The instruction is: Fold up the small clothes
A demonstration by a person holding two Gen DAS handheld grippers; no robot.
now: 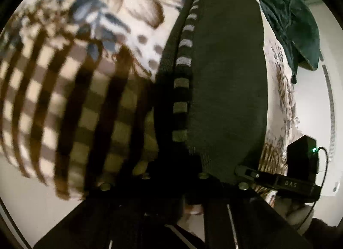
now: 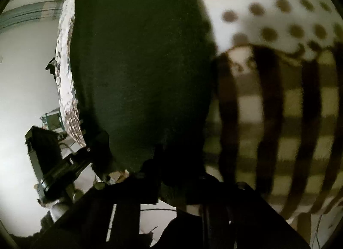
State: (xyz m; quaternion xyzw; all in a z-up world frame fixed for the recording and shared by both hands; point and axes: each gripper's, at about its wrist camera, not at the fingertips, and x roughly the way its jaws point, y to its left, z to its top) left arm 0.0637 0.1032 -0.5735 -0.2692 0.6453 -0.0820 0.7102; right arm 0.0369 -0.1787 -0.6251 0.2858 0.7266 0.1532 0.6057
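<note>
A dark garment [image 1: 227, 81] with a grey-and-black striped trim [image 1: 182, 77] hangs stretched in front of both cameras. It fills the middle of the right wrist view [image 2: 139, 66] too. My left gripper [image 1: 188, 176] is shut on its lower edge; the fingers are mostly hidden by cloth. My right gripper [image 2: 163, 176] is shut on the other lower edge. The other gripper's body [image 1: 300, 163] shows at the right of the left wrist view, and at the lower left of the right wrist view [image 2: 49, 152].
Below lies a cloth-covered surface with a flower print [image 1: 137, 2], dots [image 2: 268, 23] and brown checks [image 1: 64, 103]. A dark green garment [image 1: 289, 17] lies at its far edge. White walls [image 2: 25, 77] lie beyond.
</note>
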